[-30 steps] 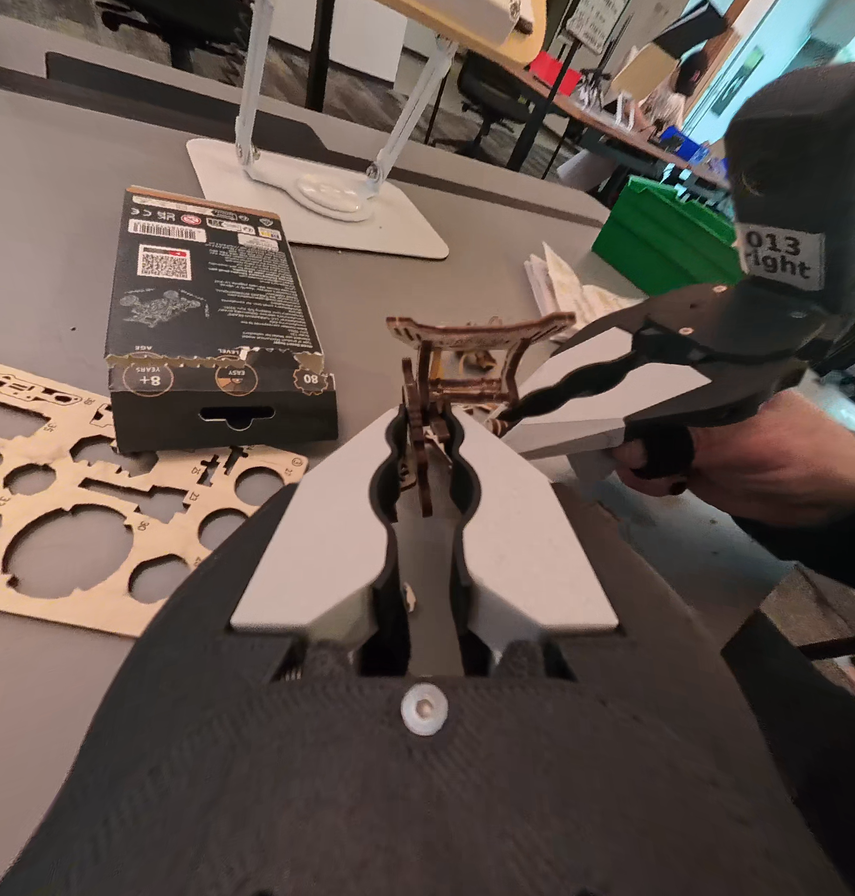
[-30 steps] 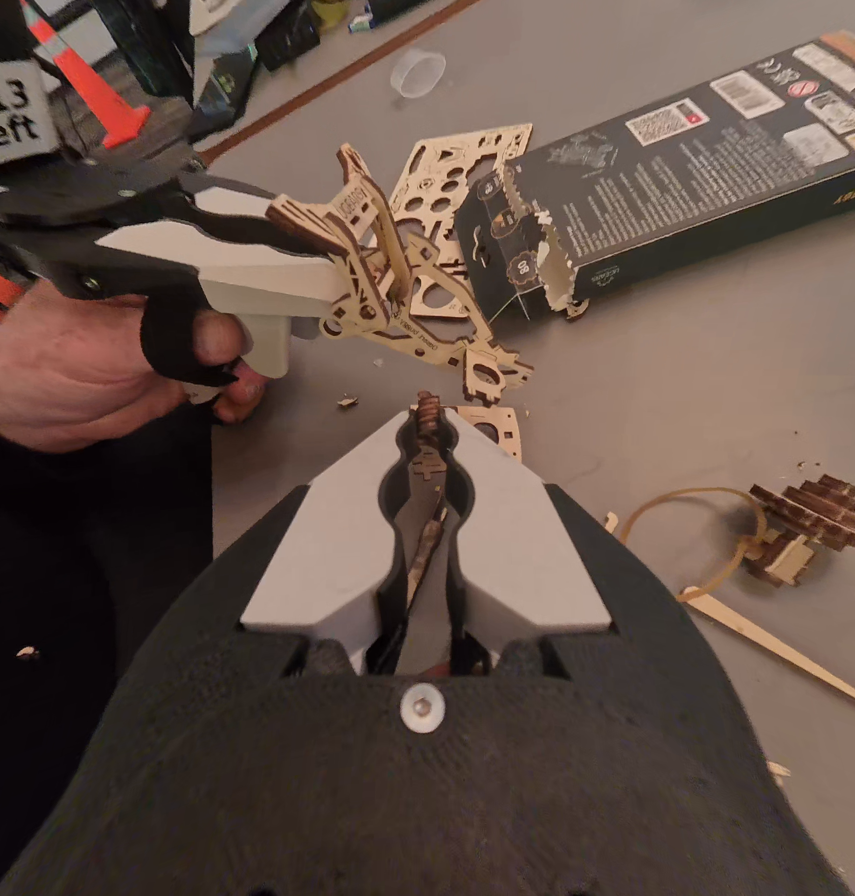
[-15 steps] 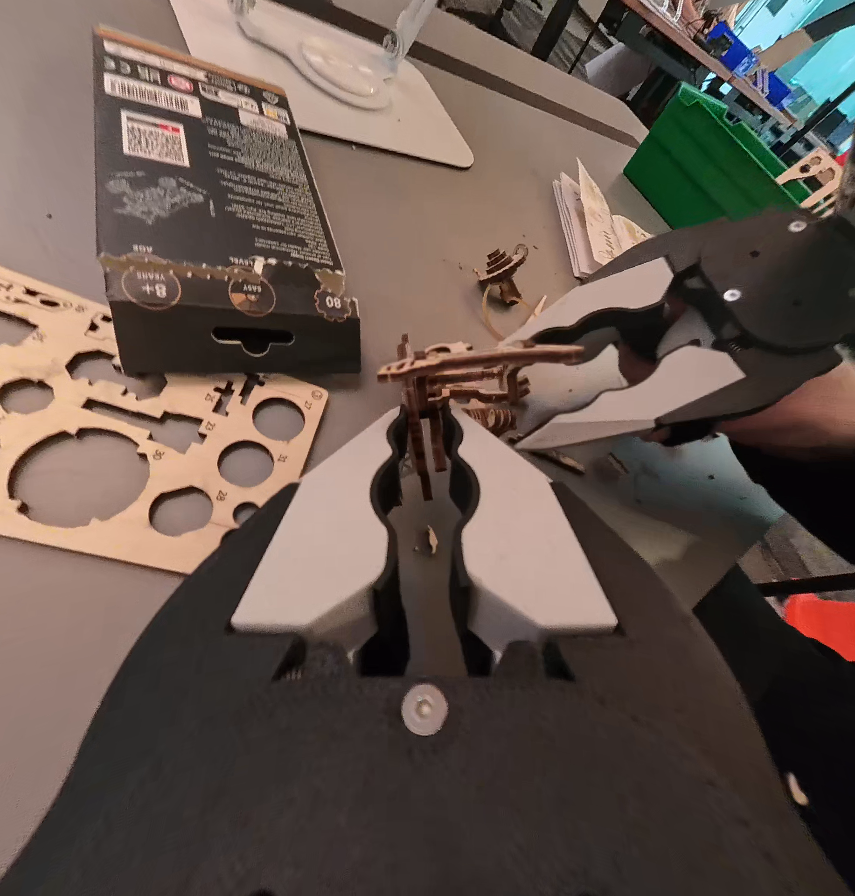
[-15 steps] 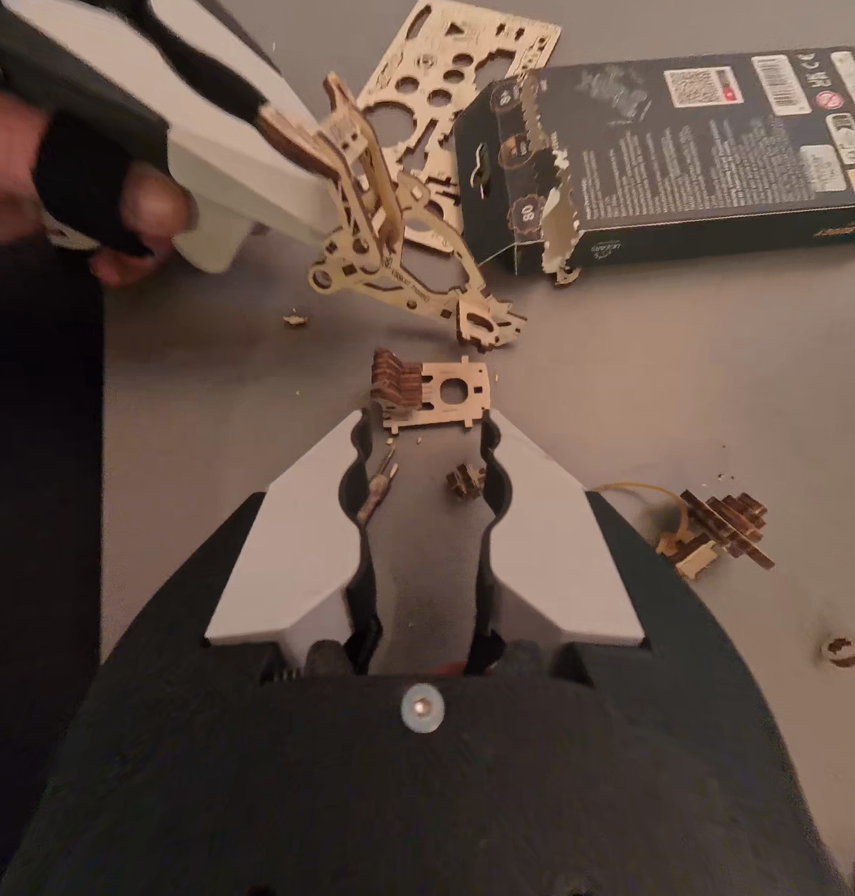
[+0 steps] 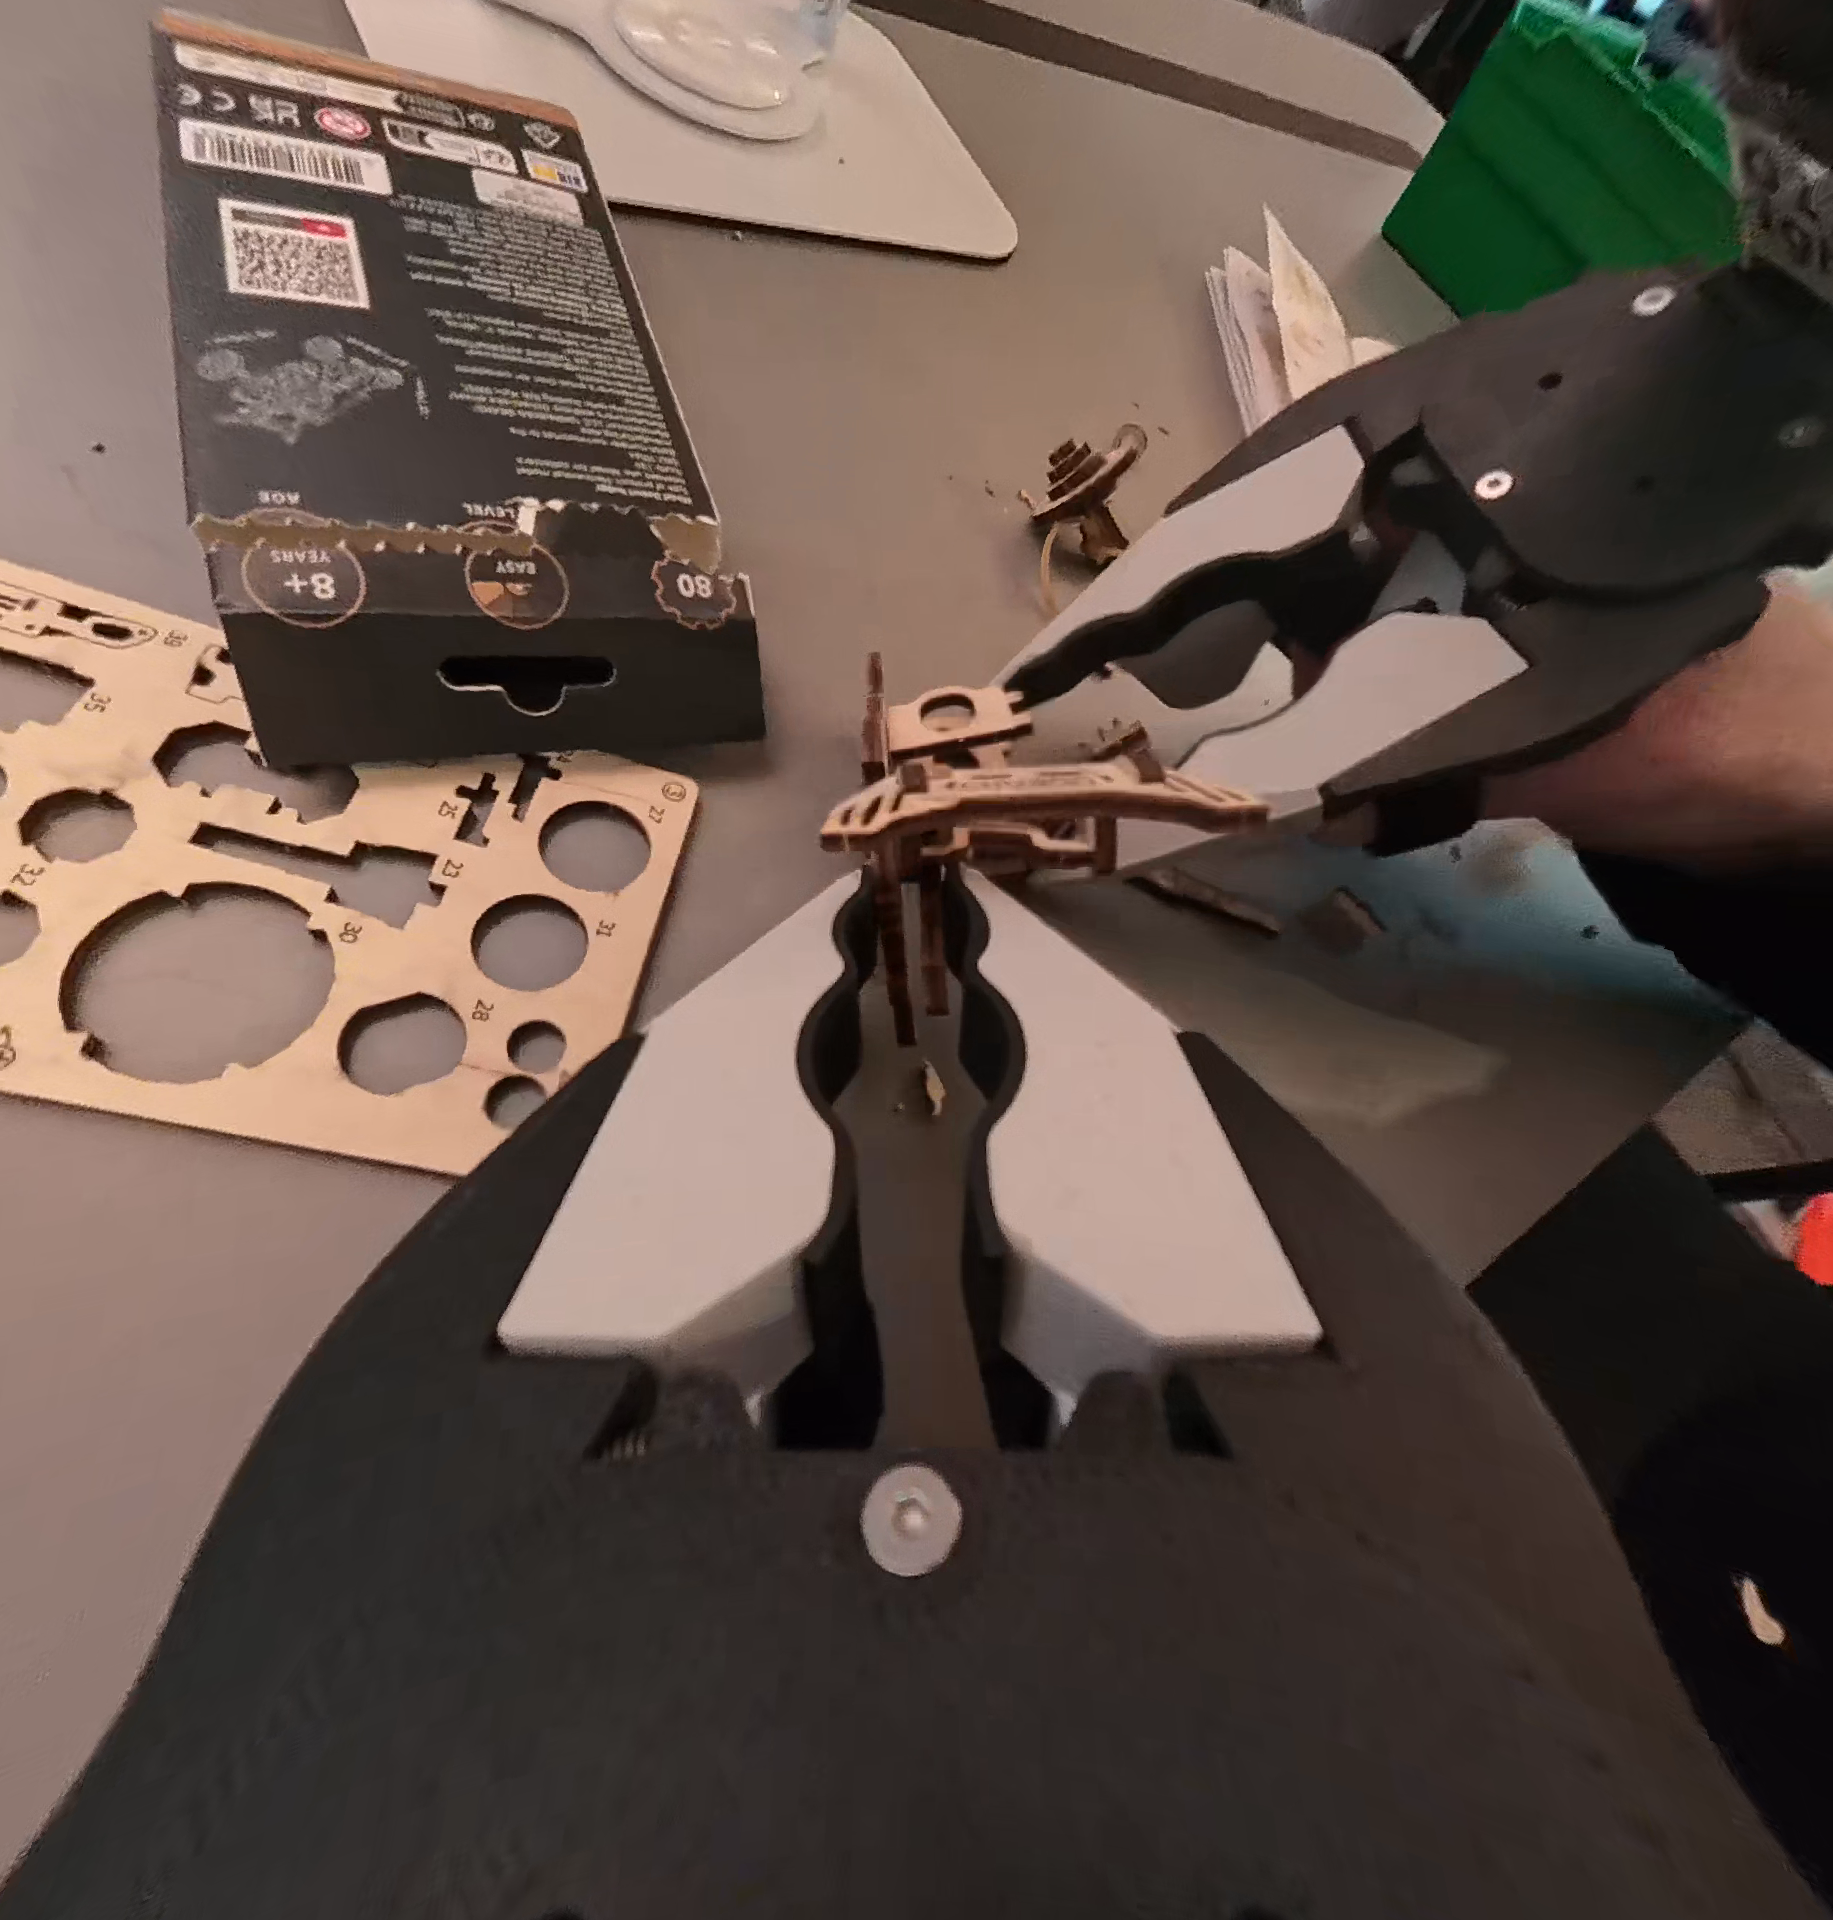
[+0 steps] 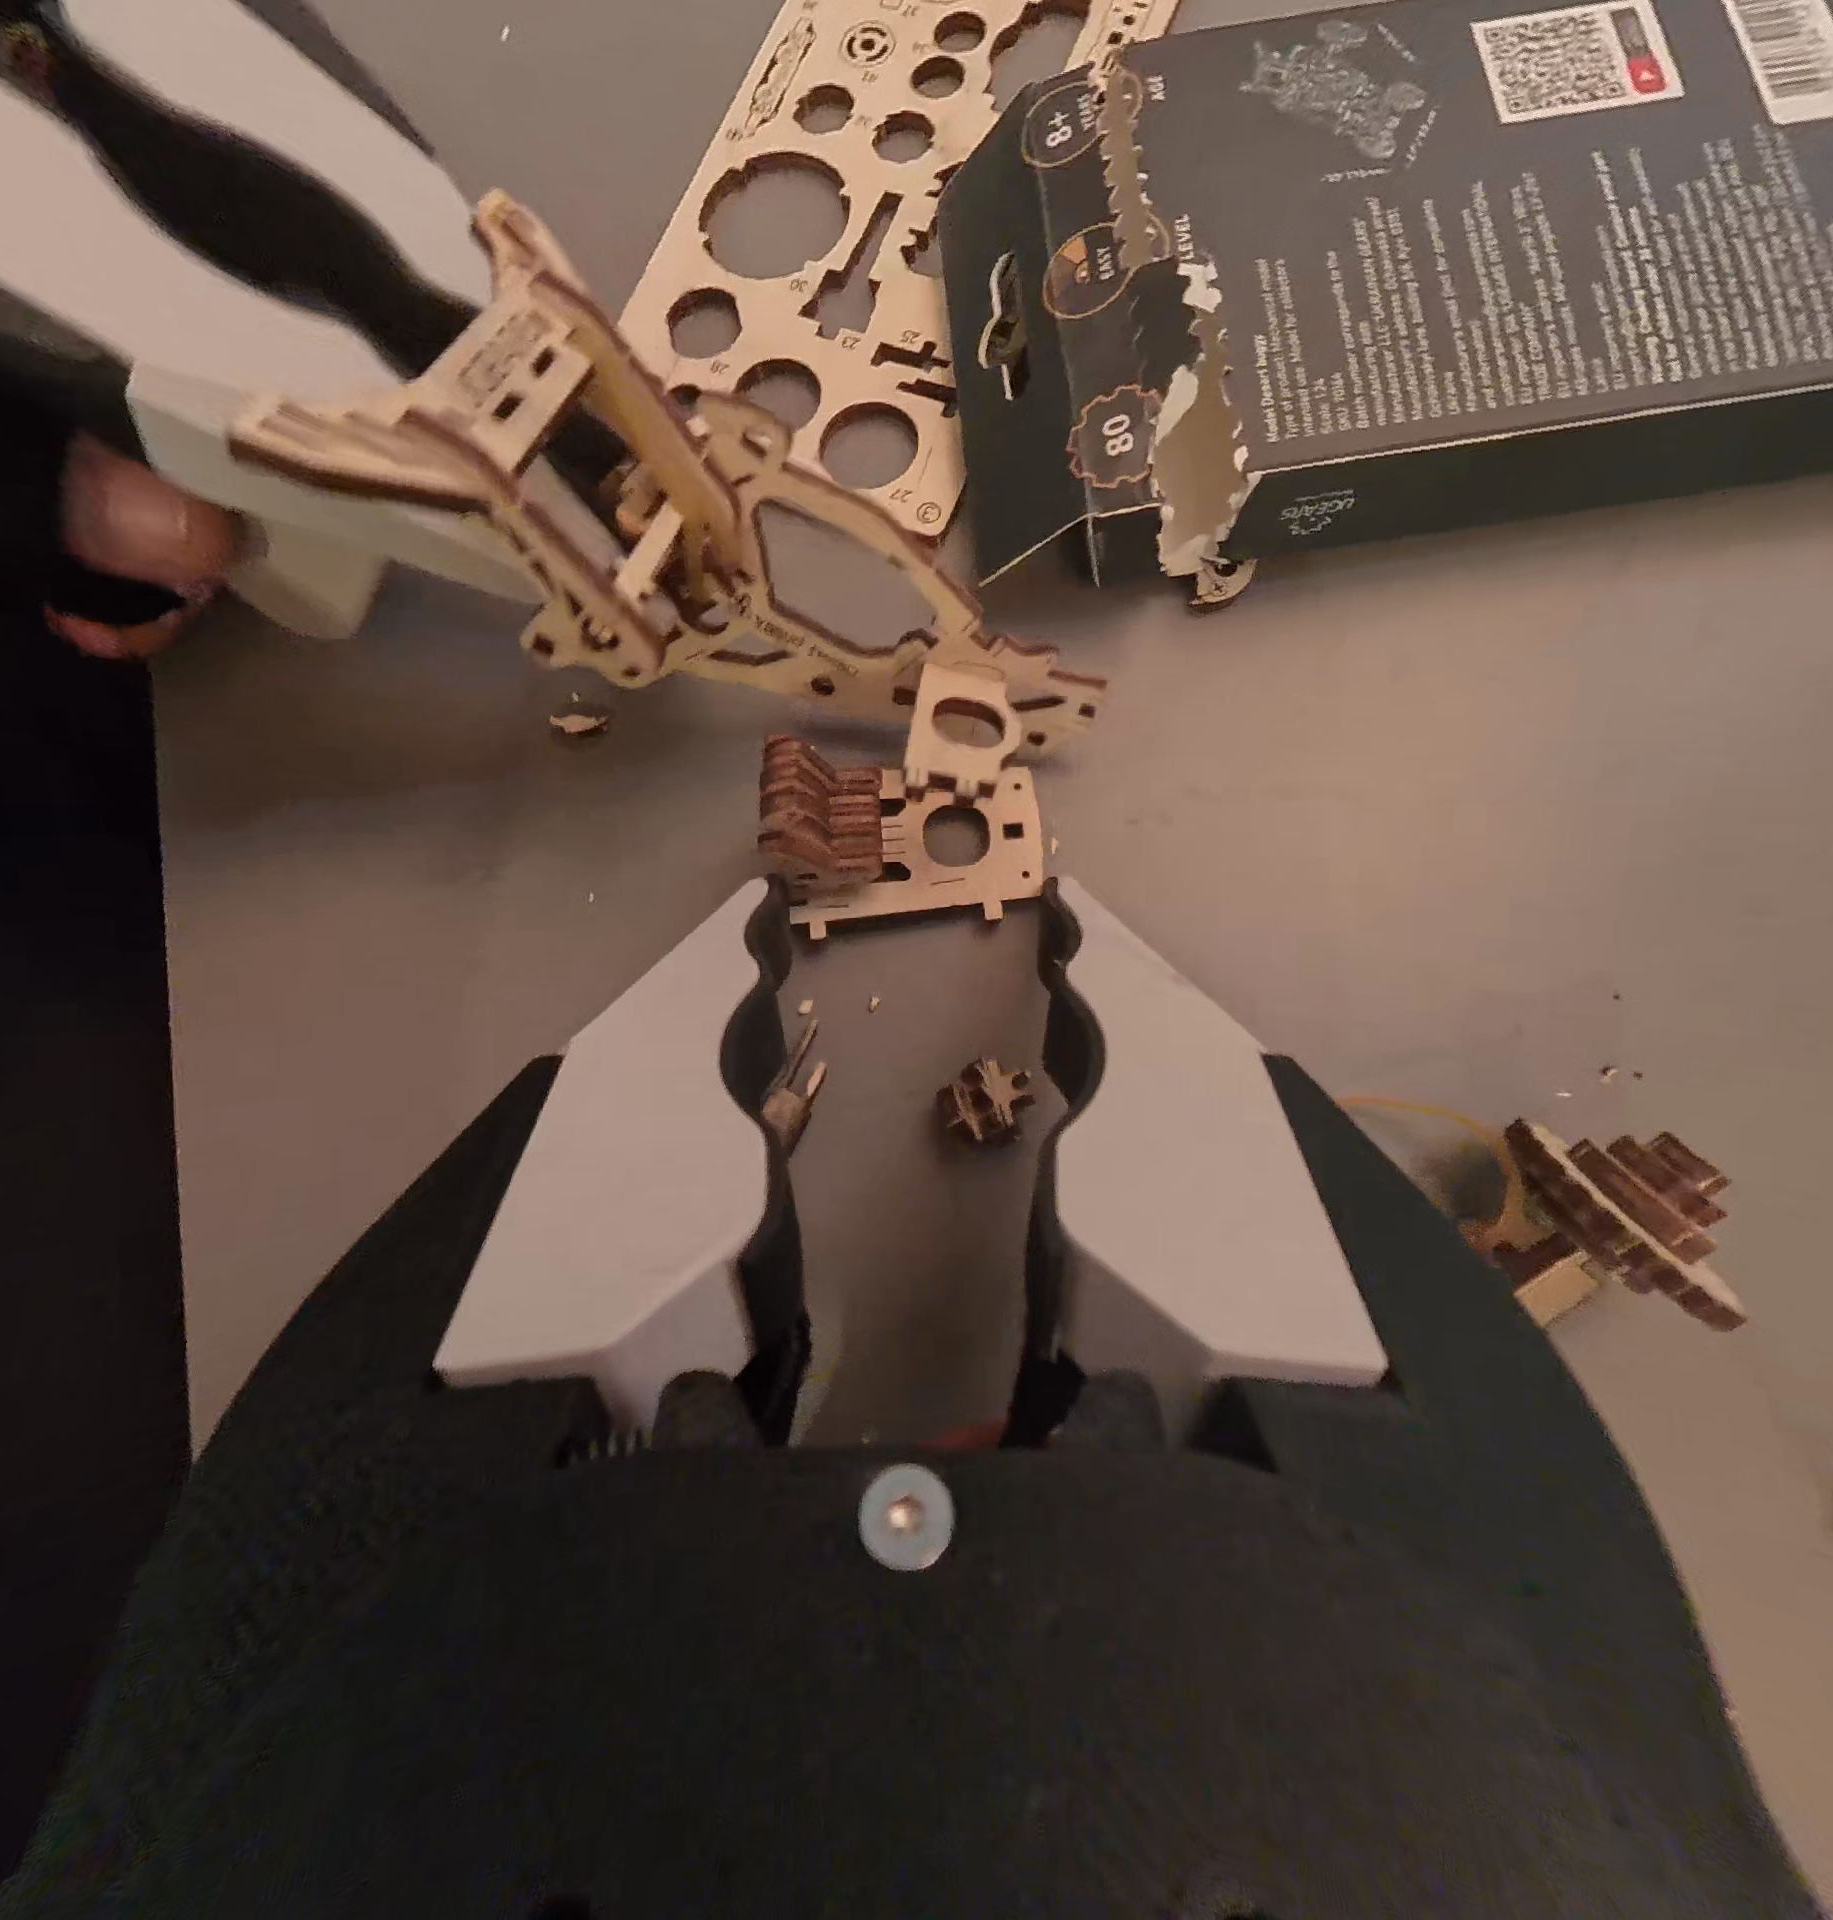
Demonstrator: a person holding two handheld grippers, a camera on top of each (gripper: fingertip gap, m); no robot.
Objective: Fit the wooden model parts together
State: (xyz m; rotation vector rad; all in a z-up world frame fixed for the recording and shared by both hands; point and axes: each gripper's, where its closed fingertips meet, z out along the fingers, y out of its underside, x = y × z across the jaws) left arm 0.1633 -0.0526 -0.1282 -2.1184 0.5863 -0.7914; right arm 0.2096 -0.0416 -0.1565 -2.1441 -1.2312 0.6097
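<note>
My left gripper is shut on a pale wooden model frame and holds it above the grey table. The frame also shows in the right wrist view, reaching down and to the right from the left gripper. My right gripper has its jaws wide apart. A small wooden plate with a round hole and a stack of dark toothed pieces lies across the gap at its fingertips, just below the frame's end. I cannot tell if the pads touch it. The right gripper sits at the frame's right.
A torn black box and a punched-out wooden sheet lie to the left. A gear stack with a rubber band, a small cross piece and a stick lie near the right gripper. A booklet and a green bin lie far right. My right tips are roughly 4 cm from the small cross piece.
My right gripper went from shut on the small plate, held edge-on, to jaws apart with the plate flat at its tips. Both views tilted down towards the table. The left gripper still holds the frame.
</note>
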